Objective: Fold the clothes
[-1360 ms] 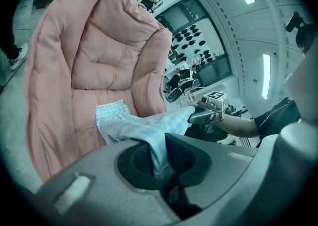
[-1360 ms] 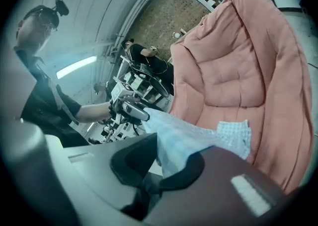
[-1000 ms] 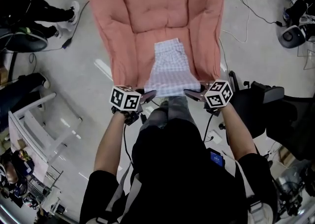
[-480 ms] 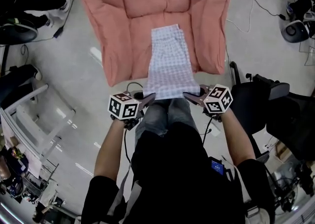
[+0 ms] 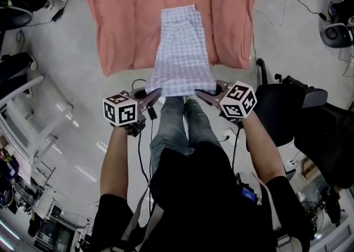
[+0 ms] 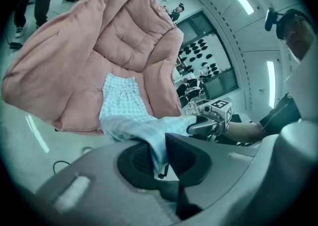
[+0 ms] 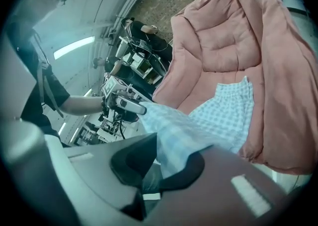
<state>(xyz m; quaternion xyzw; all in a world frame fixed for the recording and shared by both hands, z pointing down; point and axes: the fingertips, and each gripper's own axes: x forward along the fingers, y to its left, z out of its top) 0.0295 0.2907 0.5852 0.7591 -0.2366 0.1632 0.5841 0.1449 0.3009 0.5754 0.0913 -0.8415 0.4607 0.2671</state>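
A light blue checked garment (image 5: 181, 51) lies lengthwise down the seat of a pink cushioned chair (image 5: 119, 18), its near hem pulled off the front edge. My left gripper (image 5: 156, 92) is shut on the hem's left corner, and the cloth (image 6: 149, 135) bunches between its jaws. My right gripper (image 5: 199, 93) is shut on the right corner, with the fabric (image 7: 179, 140) pinched in it. The hem stretches taut between the two grippers above the person's legs. The far end of the garment rests flat against the chair back.
Grey floor surrounds the chair. A black office chair (image 5: 301, 107) stands at the right, white shelving (image 5: 22, 118) at the left. Cables (image 5: 144, 145) trail on the floor near the person's feet. People stand in the background (image 7: 144, 31).
Both grippers have drawn the hem toward me and downward, pulling more of the garment along the seat and off the chair's front edge. Both grips are unchanged.
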